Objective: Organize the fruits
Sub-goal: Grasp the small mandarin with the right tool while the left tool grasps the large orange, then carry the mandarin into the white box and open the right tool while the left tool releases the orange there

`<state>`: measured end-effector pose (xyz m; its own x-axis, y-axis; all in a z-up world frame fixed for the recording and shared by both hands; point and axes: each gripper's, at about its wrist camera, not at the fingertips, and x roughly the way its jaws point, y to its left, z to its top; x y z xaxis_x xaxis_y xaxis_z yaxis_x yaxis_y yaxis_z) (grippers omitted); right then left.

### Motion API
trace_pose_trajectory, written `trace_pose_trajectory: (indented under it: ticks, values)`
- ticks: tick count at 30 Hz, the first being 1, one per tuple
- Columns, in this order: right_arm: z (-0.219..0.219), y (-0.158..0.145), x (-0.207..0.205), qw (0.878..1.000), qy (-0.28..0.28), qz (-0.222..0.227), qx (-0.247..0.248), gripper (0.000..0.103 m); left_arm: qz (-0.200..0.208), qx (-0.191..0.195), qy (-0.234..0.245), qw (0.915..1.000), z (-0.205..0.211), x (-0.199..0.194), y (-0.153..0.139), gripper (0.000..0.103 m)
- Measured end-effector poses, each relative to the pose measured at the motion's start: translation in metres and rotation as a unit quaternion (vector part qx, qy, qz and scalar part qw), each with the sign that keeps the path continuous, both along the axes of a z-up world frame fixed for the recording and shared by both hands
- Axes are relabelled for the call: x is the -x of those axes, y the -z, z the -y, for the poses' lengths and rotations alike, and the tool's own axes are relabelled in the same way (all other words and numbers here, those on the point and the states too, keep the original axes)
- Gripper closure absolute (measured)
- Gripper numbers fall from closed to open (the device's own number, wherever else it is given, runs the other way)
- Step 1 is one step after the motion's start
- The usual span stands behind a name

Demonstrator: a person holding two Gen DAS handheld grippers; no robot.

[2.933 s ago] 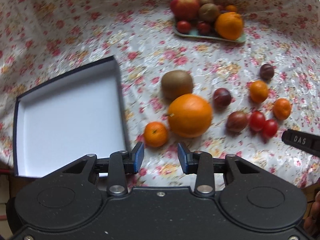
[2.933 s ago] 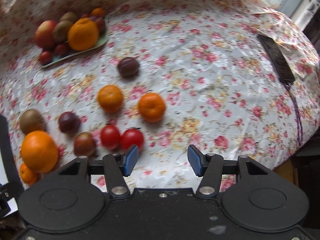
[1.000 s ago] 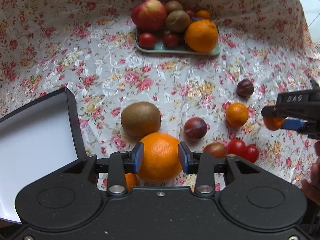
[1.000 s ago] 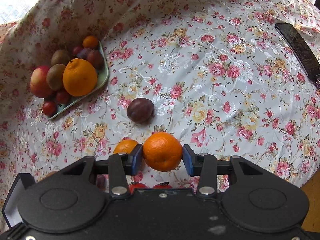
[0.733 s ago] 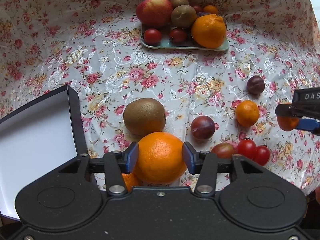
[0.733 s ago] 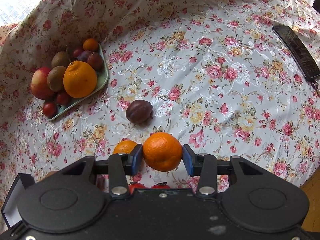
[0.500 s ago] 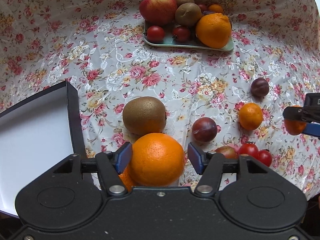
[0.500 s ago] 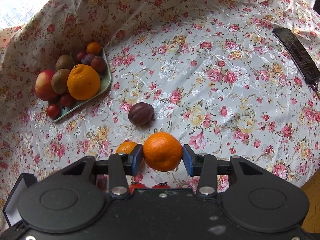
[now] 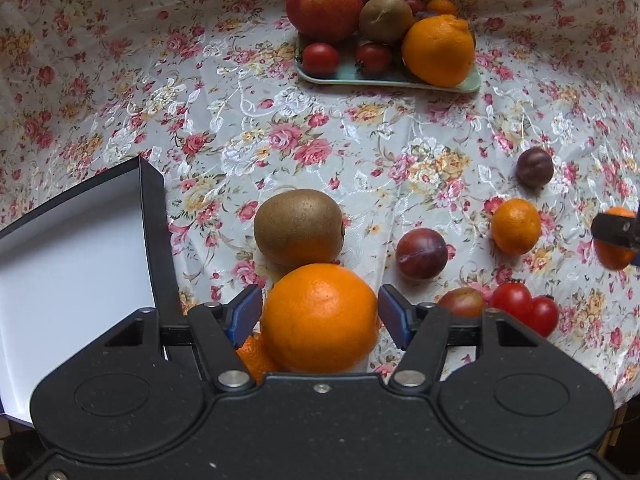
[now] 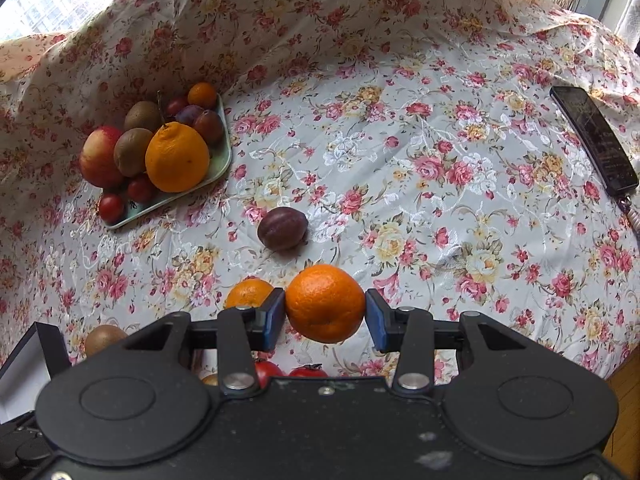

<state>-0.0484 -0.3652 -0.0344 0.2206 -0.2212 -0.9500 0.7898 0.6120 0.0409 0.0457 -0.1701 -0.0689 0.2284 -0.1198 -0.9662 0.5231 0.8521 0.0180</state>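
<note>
L wrist view: our left gripper (image 9: pixel 320 312) sits w/ jaws spread around the big orange (image 9: pixel 320 318), blue pads just off both sides, so not clamped yet. The orange rests on the floral cloth (image 9: pixel 240 120) just in front of a brown kiwi (image 9: pixel 299 226), w/ a small mandarin (image 9: pixel 252 354) tucked under its left. It looks firm, round, fairly heavy, w/ pebbled bright skin; we judge it best taken across the widest middle, as a high grip could squirt it out. The open white box (image 9: pixel 72 248) w/ black walls lies just left. Plums, cherry tomatoes and another mandarin lie to the right; a loaded green tray (image 9: pixel 384 78) sits far back.

R wrist view: our right gripper (image 10: pixel 325 314) is closed on a tangerine (image 10: pixel 325 302), pads pressing both sides at mid-height, fruit lifted off the cloth. It's light, w/ soft dimpled glossy peel, so we'd say gentle squeeze only. A dark plum (image 10: pixel 282 227) lies beyond it; a phone (image 10: pixel 592 140) lies far right.
</note>
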Motion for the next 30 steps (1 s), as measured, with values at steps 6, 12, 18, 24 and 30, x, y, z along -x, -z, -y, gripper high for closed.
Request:
trace_pose_trajectory:
  ticks: [6, 12, 18, 24, 30]
  values:
    - [0.002, 0.002, 0.001, 1.0, 0.004, -0.003, -0.006, 0.059, 0.011, -0.055, 0.021, 0.9982, 0.014, 0.011, 0.018, 0.032]
    - [0.002, 0.002, 0.002, 1.0, 0.006, -0.004, 0.0, 0.059, -0.032, -0.068, 0.006, 0.9972, 0.013, 0.008, 0.039, 0.032]
    - [0.002, 0.001, 0.002, 1.0, 0.013, -0.002, -0.001, 0.059, -0.066, -0.032, -0.018, 0.9972, 0.009, 0.002, 0.04, 0.036]
    - [0.0, -0.001, -0.002, 1.0, 0.015, -0.002, 0.003, 0.059, -0.084, -0.003, -0.043, 0.9956, 0.003, -0.006, 0.037, 0.038]
    - [-0.007, -0.004, -0.008, 1.0, 0.013, 0.002, 0.007, 0.059, -0.069, 0.019, -0.042, 0.9966, 0.003, -0.007, 0.015, 0.038]
